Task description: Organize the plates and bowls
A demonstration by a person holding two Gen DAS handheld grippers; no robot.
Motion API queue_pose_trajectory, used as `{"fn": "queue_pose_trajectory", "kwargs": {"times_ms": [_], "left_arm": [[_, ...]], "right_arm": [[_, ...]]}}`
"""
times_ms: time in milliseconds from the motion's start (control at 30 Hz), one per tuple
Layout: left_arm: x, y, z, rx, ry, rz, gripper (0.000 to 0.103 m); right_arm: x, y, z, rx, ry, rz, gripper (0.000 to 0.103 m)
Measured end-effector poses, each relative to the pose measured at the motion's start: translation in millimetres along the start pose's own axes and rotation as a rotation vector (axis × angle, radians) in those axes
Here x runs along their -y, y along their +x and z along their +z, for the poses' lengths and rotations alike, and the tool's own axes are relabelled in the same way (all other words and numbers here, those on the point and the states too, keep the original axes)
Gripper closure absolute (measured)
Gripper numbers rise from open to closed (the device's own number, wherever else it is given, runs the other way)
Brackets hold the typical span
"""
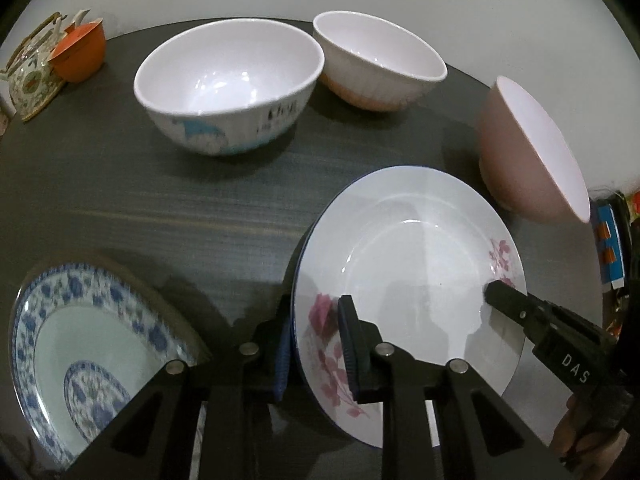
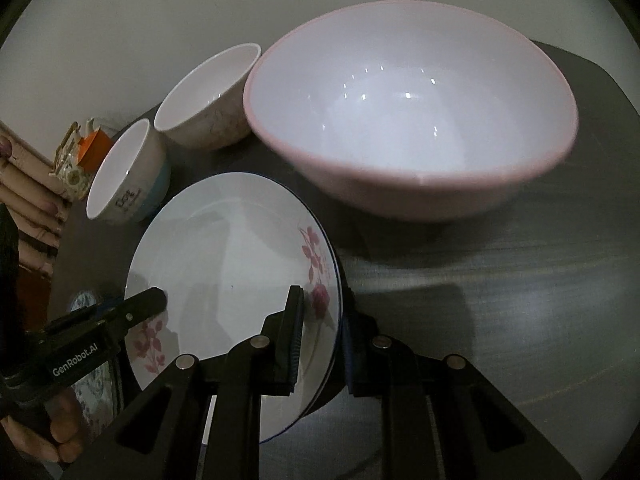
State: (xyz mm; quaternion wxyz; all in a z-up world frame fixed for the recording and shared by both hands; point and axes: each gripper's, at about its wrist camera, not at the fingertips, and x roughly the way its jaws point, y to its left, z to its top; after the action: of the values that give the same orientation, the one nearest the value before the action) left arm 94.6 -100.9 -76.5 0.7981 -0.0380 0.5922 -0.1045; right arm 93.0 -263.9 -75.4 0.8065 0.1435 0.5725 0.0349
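1. Flowered plate [image 1: 408,272]: white, pink flowers on the rim, thin blue edge line. It sits near the front of the dark table [image 1: 160,192], right of centre, and appears tilted off the surface, though its underside is hidden.
2. Left gripper [image 1: 316,344]: nearly closed, pinching the plate's left rim, one pad on the upper face and one beneath.
3. Right gripper [image 2: 320,336]: nearly closed on the opposite rim in the same manner, one pad above and one below.
4. Handling, as judged: stiff, glazed and slippery, breakable if dropped, moderate in weight. The flat rim band is the sensible hold; two opposed grips guard against sliding and twisting.
5. Blue patterned plate [image 1: 80,340]: near left corner, the likely partner for stacking.
6. Printed bowl [image 1: 228,84]: far side, centre, white with blue picture and lettering, upright.
7. Ribbed bowl [image 1: 376,64]: far side, just right of the printed bowl; whether the two touch cannot be told.
8. Pink bowl [image 2: 412,112]: far right, largest, just beyond the flowered plate.
9. Teapot [image 1: 28,76] and orange cup [image 1: 80,54]: far left corner, close together.
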Motion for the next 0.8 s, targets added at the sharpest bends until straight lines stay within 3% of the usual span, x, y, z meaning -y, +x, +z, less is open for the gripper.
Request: {"fn": "queue_pose_trajectory", "kwargs": {"times_ms": [367, 800], "left_arm": [[5, -2, -26, -0.037, 0.019, -0.014, 0.081], [-1, -16, -78, -0.089, 0.030, -0.055, 0.081]], "right_arm": [[-4, -11, -35, -0.054, 0.009, -0.003, 0.087], [10, -35, -82, -0.118, 0.021, -0.009, 0.086]]}}
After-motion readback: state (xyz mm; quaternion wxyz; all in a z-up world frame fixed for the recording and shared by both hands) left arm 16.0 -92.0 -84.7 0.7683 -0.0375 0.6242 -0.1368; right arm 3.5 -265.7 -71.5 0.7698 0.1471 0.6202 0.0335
